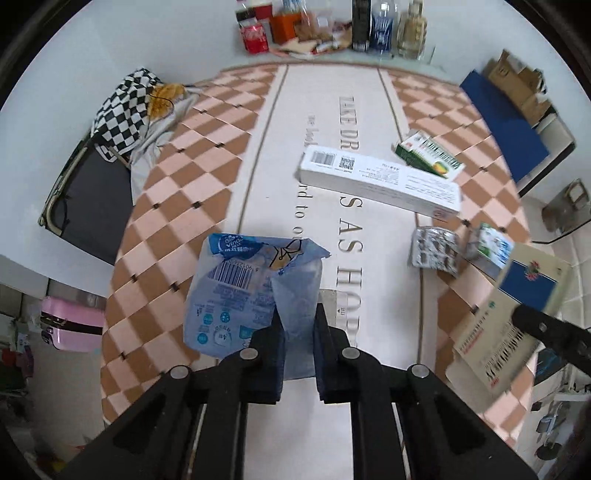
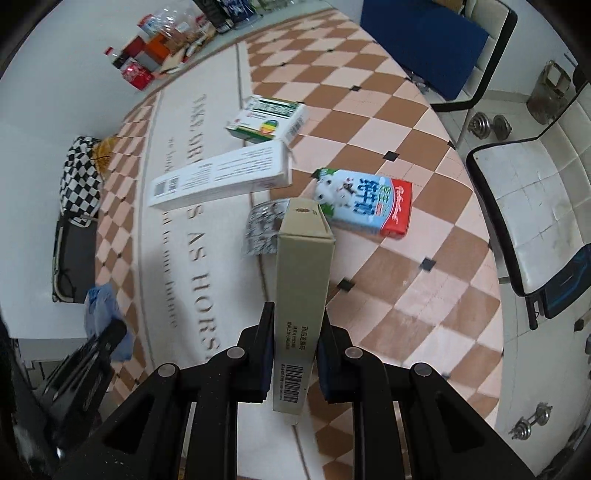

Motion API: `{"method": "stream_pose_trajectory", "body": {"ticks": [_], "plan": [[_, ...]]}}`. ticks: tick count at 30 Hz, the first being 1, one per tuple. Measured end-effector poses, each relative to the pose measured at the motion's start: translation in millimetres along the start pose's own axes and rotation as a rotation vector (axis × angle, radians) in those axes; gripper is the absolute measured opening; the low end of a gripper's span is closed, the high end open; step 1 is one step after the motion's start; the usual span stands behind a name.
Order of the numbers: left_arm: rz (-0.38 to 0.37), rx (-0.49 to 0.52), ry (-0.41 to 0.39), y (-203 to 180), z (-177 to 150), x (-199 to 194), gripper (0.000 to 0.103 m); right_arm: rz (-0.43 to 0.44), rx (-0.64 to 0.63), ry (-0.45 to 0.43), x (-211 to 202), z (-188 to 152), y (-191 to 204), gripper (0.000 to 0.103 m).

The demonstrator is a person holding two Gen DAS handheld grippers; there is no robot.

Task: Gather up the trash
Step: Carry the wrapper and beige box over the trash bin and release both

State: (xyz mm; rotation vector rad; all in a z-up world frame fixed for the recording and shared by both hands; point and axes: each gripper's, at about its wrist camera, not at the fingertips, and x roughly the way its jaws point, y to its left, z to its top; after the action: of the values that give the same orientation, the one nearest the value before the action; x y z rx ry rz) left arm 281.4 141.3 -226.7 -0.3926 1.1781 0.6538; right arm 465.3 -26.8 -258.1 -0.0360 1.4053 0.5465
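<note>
Left wrist view: left gripper (image 1: 298, 334) is clenched on a crumpled blue wrapper (image 1: 251, 291), fingers pinching its lower right fold, wrapper lifted above the checkered tablecloth (image 1: 177, 177). Ahead on the cloth lies a long white carton (image 1: 380, 181), with a green-and-white medicine box (image 1: 428, 153) just behind its right end. A silver blister pack (image 1: 436, 251) sits right of centre, a milk carton (image 1: 493, 247) just beside it, blurred. The beige flat box (image 1: 506, 317) shows at right edge, held by the right gripper (image 1: 532, 321), only partly in frame. Bottles and cans (image 1: 325, 26) stand at the table's far end; a checkered bag (image 1: 125, 110) is on a chair at left. Right wrist view: right gripper (image 2: 294, 341) is clamped on the beige flat box (image 2: 303, 273), box standing edge-up between the fingers, barcode toward the camera, raised off the table. Behind it the blister pack (image 2: 262, 229) is partly hidden; milk carton (image 2: 365, 203) lies on its side to the right. Long white carton (image 2: 221, 177) and medicine box (image 2: 267, 118) lie further back. Left gripper (image 2: 110, 332) appears at lower left with the blue wrapper (image 2: 101, 314) in it.
</note>
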Motion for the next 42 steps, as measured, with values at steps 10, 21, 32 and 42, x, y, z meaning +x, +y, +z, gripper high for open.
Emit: {"method": "stream_pose_trajectory", "body": {"ticks": [10, 21, 32, 42], "plan": [[-0.125, 0.045, -0.14, 61.8, -106.8, -103.6, 0.01, 0.025, -0.013, -0.127, -75.8, -134.4, 19.1, 0.02], [-0.23, 0.107, -0.018, 98.5, -241.4, -108.3, 0.01, 0.041, 0.025, -0.077, -86.0, -350.2, 16.9, 0.02], [-0.229, 0.103, 0.204, 87.0, -337.5, 2.2, 0.01, 0.003, 0.028, 0.099, 11.0, -436.8, -24.9, 0.02], [-0.234, 0.121, 0.366, 54.3, -395.7, 166.6, 0.01, -0.012, 0.096, 0.198, 166.7, -466.5, -99.3, 0.02]]}}
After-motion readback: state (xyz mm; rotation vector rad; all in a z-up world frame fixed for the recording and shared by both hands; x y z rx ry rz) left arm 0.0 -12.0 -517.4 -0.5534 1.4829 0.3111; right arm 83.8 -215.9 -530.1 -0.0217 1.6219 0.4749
